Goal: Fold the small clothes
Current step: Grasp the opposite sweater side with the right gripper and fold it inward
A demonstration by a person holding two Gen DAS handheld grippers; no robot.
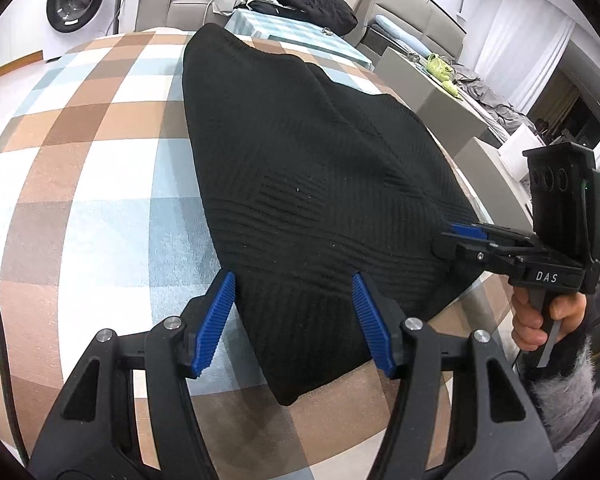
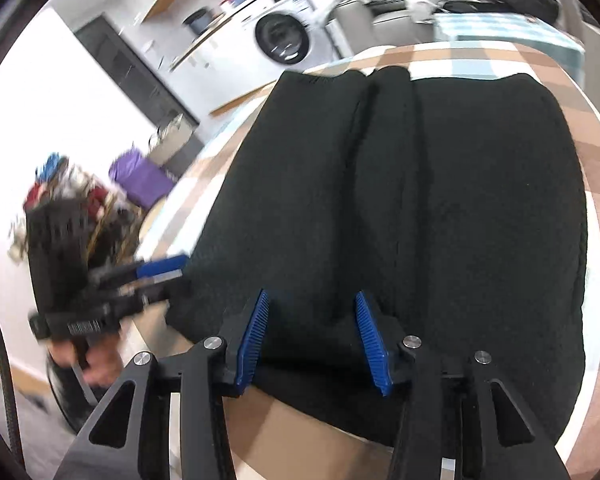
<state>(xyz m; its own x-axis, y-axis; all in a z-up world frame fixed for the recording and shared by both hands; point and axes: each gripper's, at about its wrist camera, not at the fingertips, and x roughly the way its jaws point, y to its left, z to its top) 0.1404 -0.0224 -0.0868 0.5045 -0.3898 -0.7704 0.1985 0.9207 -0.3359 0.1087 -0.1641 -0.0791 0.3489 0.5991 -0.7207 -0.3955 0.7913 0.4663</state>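
Left wrist view: black knit garment (image 1: 300,184) lies spread on a checked tablecloth (image 1: 100,184), near corner pointing toward the camera. Left gripper (image 1: 294,322) hangs with jaws apart over that near edge, blue pads clear of the cloth, nothing held. Right gripper (image 1: 466,232) comes in from the right edge, a hand (image 1: 540,316) on its handle, fingertips at the garment's side edge; contact hard to make out. Right wrist view, blurred: right gripper (image 2: 312,340) has jaws parted over the garment's near hem, pads not pressing on it. Washing machine (image 1: 76,0) in the back, door shut, contents not visible. Floor pile (image 2: 72,196) too smeared to identify.
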